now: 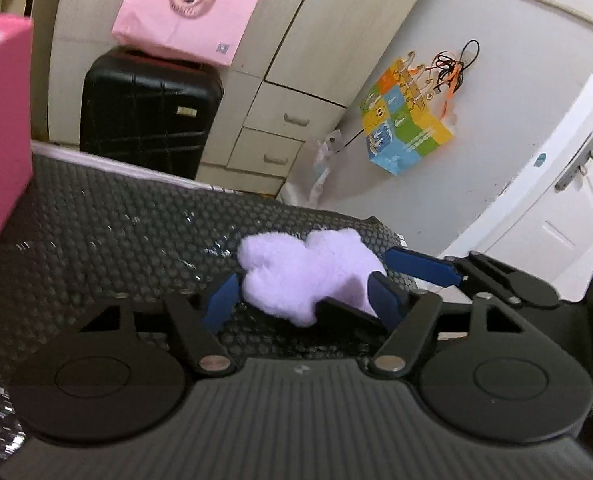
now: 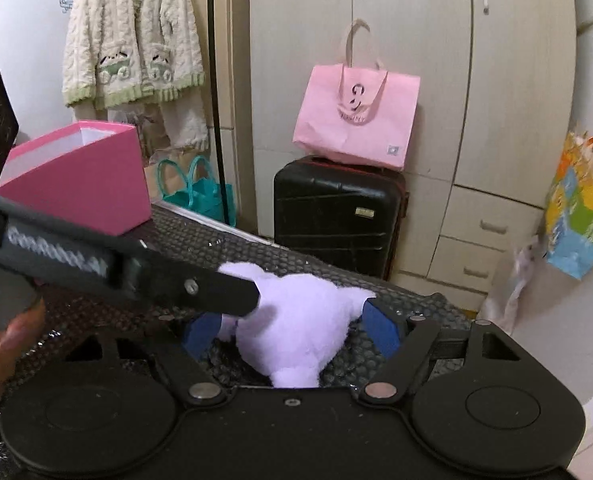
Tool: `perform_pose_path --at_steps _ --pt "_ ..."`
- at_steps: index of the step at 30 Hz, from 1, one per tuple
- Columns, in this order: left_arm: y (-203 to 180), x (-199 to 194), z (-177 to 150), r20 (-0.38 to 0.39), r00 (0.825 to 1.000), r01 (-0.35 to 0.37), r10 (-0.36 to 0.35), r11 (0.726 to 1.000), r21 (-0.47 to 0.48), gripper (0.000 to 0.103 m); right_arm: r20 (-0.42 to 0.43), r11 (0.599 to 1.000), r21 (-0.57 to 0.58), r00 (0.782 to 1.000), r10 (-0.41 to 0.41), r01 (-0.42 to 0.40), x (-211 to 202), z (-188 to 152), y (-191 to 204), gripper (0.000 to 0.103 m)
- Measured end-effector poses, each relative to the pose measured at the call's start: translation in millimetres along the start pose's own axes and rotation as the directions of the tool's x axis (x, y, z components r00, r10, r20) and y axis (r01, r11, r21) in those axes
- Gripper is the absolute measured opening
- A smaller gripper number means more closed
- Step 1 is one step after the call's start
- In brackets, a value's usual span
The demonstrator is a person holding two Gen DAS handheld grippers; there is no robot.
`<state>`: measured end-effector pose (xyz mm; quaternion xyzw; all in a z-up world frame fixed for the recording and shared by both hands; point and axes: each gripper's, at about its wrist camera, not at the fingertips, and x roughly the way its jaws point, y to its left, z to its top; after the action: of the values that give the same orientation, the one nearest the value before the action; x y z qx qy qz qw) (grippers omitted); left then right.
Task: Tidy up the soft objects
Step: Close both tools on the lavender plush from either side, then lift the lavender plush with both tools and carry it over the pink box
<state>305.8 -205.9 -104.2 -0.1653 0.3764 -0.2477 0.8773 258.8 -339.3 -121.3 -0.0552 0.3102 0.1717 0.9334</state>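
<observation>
A lilac plush toy [image 1: 300,276] lies on the dark bubble-textured mat [image 1: 108,232]. My left gripper [image 1: 302,304] has its blue pads on either side of the toy, spread wide and not squeezing it. My right gripper [image 2: 292,332] also straddles the toy [image 2: 296,328] from another side, pads apart with the plush between them. In the left wrist view the right gripper's blue finger [image 1: 420,266] shows behind the toy. In the right wrist view the left gripper's black arm crosses in front of the toy's left part. An open pink box [image 2: 80,176] stands on the mat at the left; it also shows in the left wrist view [image 1: 0,128].
A black suitcase [image 2: 336,212] with a pink paper bag [image 2: 356,116] on it stands by the wardrobe beyond the mat. A colourful bag [image 1: 404,120] hangs on the white wall at the right. A teal bag [image 2: 200,192] sits on the floor.
</observation>
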Motion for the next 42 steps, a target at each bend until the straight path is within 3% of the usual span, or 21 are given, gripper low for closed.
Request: perform_pose_path --at_steps 3,4,7,13,21,30,42 --pt "3 4 -5 0.020 1.000 0.001 -0.001 1.000 -0.027 0.065 -0.007 1.000 0.017 1.000 0.016 -0.016 6 -5 -3 0.079" --pt "4 4 -5 0.028 1.000 0.000 0.001 1.000 -0.022 0.064 -0.002 0.999 0.036 1.000 0.031 -0.031 7 -6 -4 0.073" --pt "7 6 -7 0.026 1.000 -0.003 0.003 1.000 -0.022 0.053 0.013 0.997 0.064 0.999 0.035 -0.035 6 -10 -8 0.067" --pt "10 8 -12 0.026 1.000 -0.015 0.016 1.000 -0.015 0.039 -0.011 0.994 0.104 0.999 0.037 -0.035 11 -18 -10 0.063" --pt "2 2 -8 0.010 1.000 -0.018 0.018 1.000 0.014 0.038 -0.004 0.987 0.158 0.999 0.032 -0.031 6 -22 -7 0.058" --pt "-21 -36 -13 0.016 1.000 -0.016 0.014 0.993 0.119 0.038 0.011 0.955 0.276 0.994 0.112 -0.110 -27 -25 -6 0.058" --pt "-24 -96 -47 -0.052 0.998 0.040 -0.031 0.983 0.177 0.038 -0.040 0.926 0.367 0.993 0.115 -0.093 -79 -43 42 0.058"
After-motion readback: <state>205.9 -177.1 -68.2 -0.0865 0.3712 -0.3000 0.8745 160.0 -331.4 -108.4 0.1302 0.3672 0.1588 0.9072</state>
